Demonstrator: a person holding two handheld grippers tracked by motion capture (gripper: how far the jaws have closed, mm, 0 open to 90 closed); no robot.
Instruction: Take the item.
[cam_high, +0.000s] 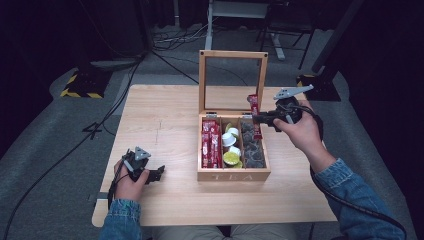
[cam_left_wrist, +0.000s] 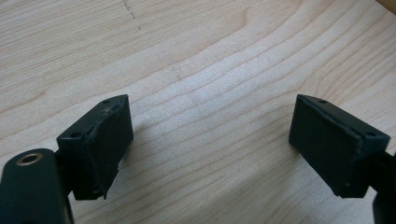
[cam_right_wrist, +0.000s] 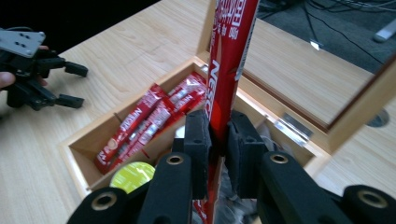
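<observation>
Right gripper (cam_right_wrist: 216, 154): jaws clamped on a long red Nescafé stick sachet (cam_right_wrist: 227, 70), which stands upright between the pads, most of its length above them.
Sachet position: held above the right-hand compartment of the open wooden tea box (cam_high: 234, 175), near the hinged glass lid (cam_high: 233, 55) (lid upright).
Box contents: red sachets (cam_high: 211, 145) in the left compartment, small creamer cups (cam_high: 231, 147) in the middle, dark packets (cam_high: 251, 147) at the right.
Left gripper (cam_left_wrist: 210, 140): jaws apart, empty, over bare light wooden desk (cam_high: 160, 125).
Open room: broad clear desk left of the box; the left gripper sits near the front-left edge.
</observation>
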